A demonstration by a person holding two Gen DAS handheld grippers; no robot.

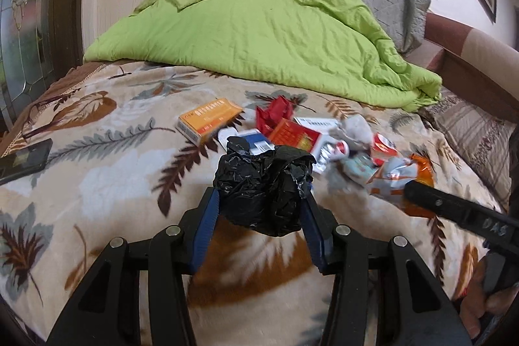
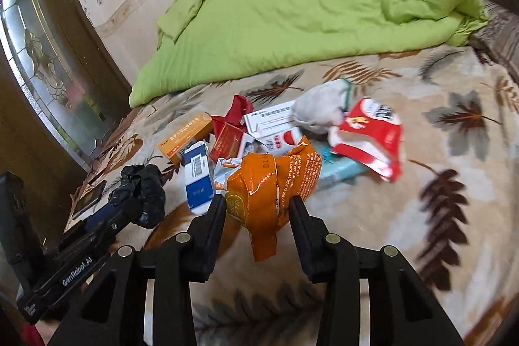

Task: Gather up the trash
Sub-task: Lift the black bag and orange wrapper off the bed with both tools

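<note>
Right gripper (image 2: 256, 213): jaws partly closed, pads pinching an orange foil wrapper (image 2: 269, 184), which hangs crumpled between them, its long axis running away from the claw toward the pile.

Left gripper (image 1: 261, 196): jaws narrowed on a wadded black plastic bag (image 1: 264, 187), not yet spread open.

Relation: bag lies to the left of the wrapper, just beside it; wrapper must travel leftward to reach it, judged likely once the bag mouth is opened.

Remaining trash, mid-bed on the leaf-patterned blanket (image 2: 438, 216): orange box (image 2: 186, 141), blue-white box (image 2: 198, 180), red packet (image 2: 373, 138), grey wad (image 2: 316, 109); right hand nearer.

Far edge: green quilt (image 2: 308, 5).
</note>
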